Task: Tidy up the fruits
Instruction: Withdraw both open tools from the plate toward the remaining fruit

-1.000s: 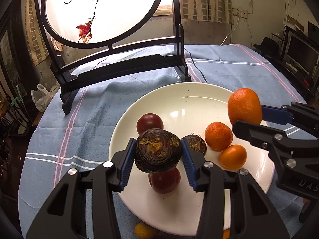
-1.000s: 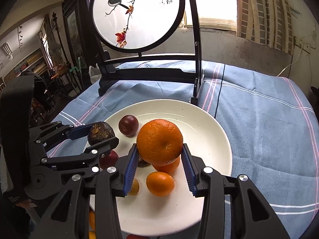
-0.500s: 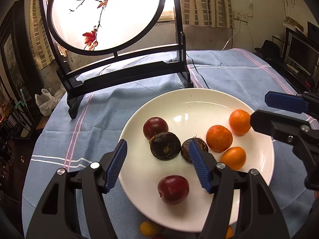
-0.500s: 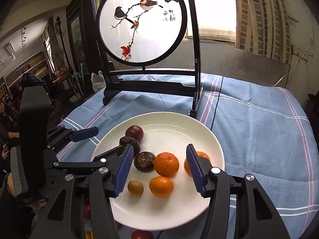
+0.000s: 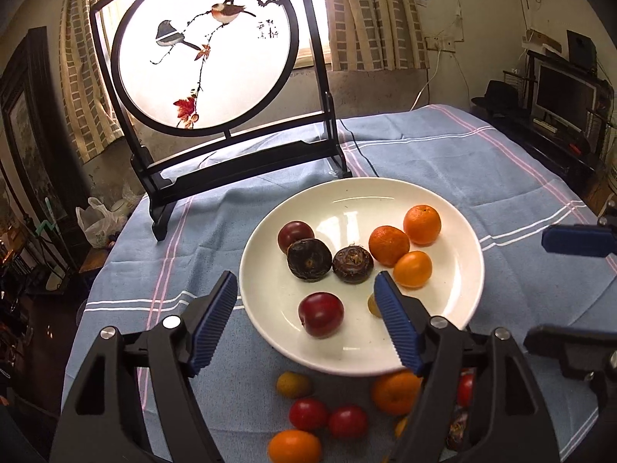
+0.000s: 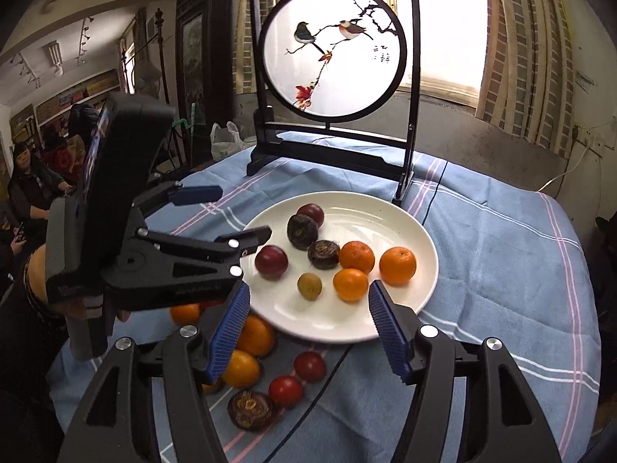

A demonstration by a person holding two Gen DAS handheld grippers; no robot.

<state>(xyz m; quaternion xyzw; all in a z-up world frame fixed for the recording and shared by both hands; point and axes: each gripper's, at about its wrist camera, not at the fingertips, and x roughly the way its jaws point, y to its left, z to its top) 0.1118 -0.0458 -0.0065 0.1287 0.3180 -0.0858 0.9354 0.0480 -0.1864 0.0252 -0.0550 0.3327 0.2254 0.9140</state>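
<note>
A white plate on the blue cloth holds two dark water chestnuts, two dark red plums, three orange citrus fruits and a small yellow-brown fruit. Loose fruits lie on the cloth in front of the plate: oranges, small red ones and a brown water chestnut. My left gripper is open and empty above the plate's near edge. My right gripper is open and empty, above the plate's front rim.
A black-framed round bird screen stands behind the plate, with a cord running from it. The left gripper's body fills the left of the right wrist view. People sit at far left. A monitor stands right.
Both grippers opened, leaving the water chestnut and the orange on the plate, then drew back and up. More loose fruit on the cloth has come into view.
</note>
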